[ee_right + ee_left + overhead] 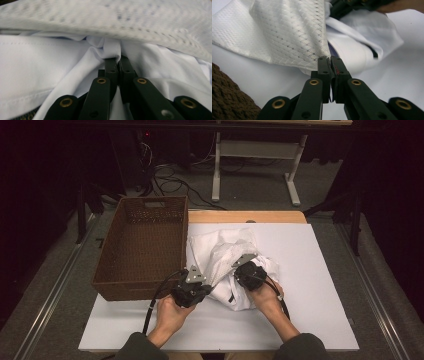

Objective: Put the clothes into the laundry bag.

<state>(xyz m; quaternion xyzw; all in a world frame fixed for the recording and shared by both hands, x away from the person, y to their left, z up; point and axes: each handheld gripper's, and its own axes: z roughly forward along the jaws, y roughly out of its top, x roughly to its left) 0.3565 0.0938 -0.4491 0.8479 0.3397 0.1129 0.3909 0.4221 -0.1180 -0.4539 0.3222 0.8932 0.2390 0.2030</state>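
A crumpled white garment point(225, 255) with a mesh panel lies on the white table mat, just right of the basket. My left gripper point(197, 280) sits at the garment's near left edge, shut on a corner of the white mesh fabric point(294, 32). In the left gripper view that gripper point(329, 58) has its jaws pressed together with the cloth's edge pinched between them. My right gripper point(245, 265) is pushed into the garment's near right side. Seen from its own camera, the right gripper point(117, 58) is shut on a fold of smooth white cloth point(111, 48), under an overhanging mesh layer point(125, 17).
A brown wicker basket point(142, 247) stands on the table's left, its wall close to my left gripper and showing as a brown corner point(227, 92). The white mat point(310, 285) stretches bare to the right. Beyond the table are cables and a desk frame point(260, 155) on the floor.
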